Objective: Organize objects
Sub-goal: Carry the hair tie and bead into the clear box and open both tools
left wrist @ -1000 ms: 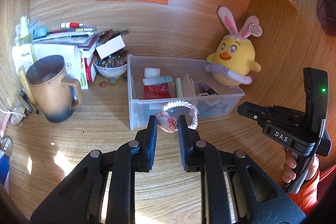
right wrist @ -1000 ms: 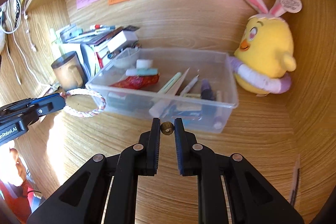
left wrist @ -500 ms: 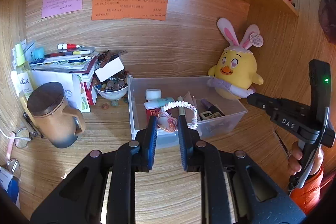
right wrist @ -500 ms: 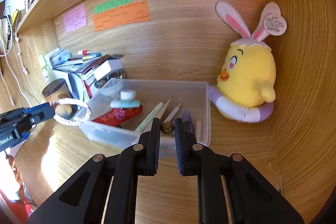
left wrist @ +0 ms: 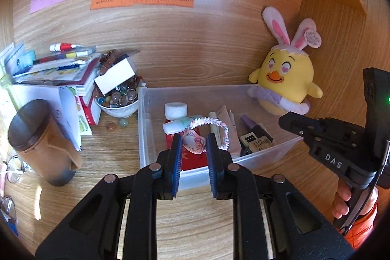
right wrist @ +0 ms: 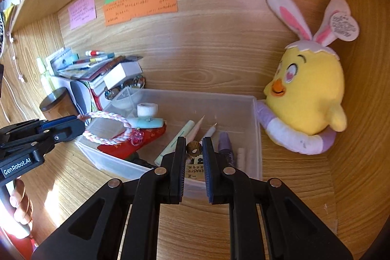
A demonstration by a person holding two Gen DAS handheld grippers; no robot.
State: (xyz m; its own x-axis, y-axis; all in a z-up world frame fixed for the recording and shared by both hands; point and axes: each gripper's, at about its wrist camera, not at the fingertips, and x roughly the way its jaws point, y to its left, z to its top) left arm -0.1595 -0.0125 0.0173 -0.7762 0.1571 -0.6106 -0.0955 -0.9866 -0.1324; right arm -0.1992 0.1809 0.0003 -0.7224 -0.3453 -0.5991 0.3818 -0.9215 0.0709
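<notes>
My left gripper is shut on the pink charm of a braided pink-and-white hair tie, held above the clear plastic box. From the right wrist view the same hair tie hangs over the box's left end at the left gripper. My right gripper is shut on a small brown bead, over the near side of the clear box. Inside the box lie a red pouch, pens, an eraser and a white tape roll.
A yellow chick plush leans in the right corner beside the box. Left of the box stand a bowl of beads, stacked books and a brown lidded mug. Loose marbles lie near the bowl. A shelf runs overhead.
Both grippers moved forward, from in front of the box to over its near part, each keeping its grip. The box and plush now appear closer and lower in both views.
</notes>
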